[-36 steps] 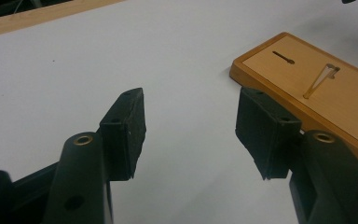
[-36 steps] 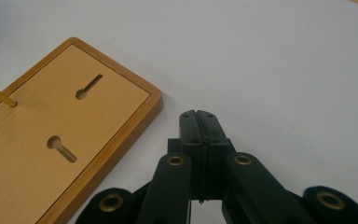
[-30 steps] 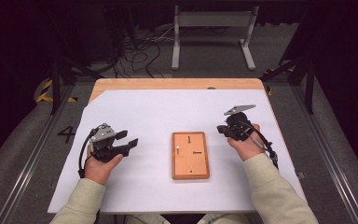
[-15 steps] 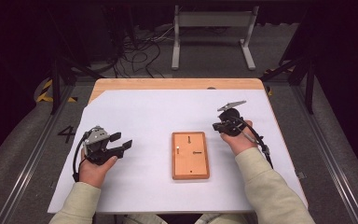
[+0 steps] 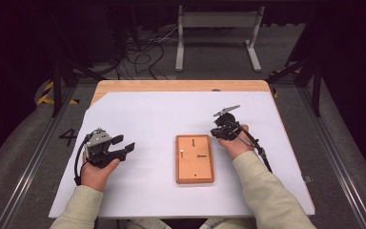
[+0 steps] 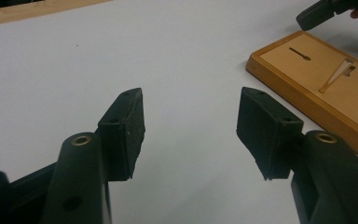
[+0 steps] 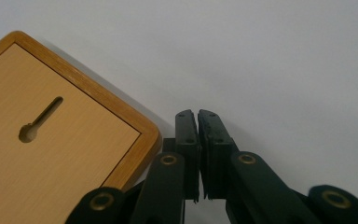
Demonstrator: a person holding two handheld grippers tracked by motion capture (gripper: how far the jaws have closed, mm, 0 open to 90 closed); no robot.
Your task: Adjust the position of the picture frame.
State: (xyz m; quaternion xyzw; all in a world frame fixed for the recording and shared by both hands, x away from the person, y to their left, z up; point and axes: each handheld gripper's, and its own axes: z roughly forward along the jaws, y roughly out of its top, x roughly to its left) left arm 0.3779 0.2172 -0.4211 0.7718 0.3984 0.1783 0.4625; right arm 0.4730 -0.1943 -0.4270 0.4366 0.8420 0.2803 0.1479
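White sheet (image 5: 147,119) covers the table; wooden board (image 5: 195,159) lies mid-sheet, keyhole slots in its face, a small pin (image 6: 338,75) standing in it. Right gripper (image 5: 220,132) just beside its far right corner, jaws pressed together, empty. Left gripper (image 5: 124,145) well apart, jaws wide, empty.

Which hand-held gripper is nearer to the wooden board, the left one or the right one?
The right. The right hand-held gripper is just beside the wooden board's far right corner, jaws shut. The left hand-held gripper is well off to the board's left, jaws open.
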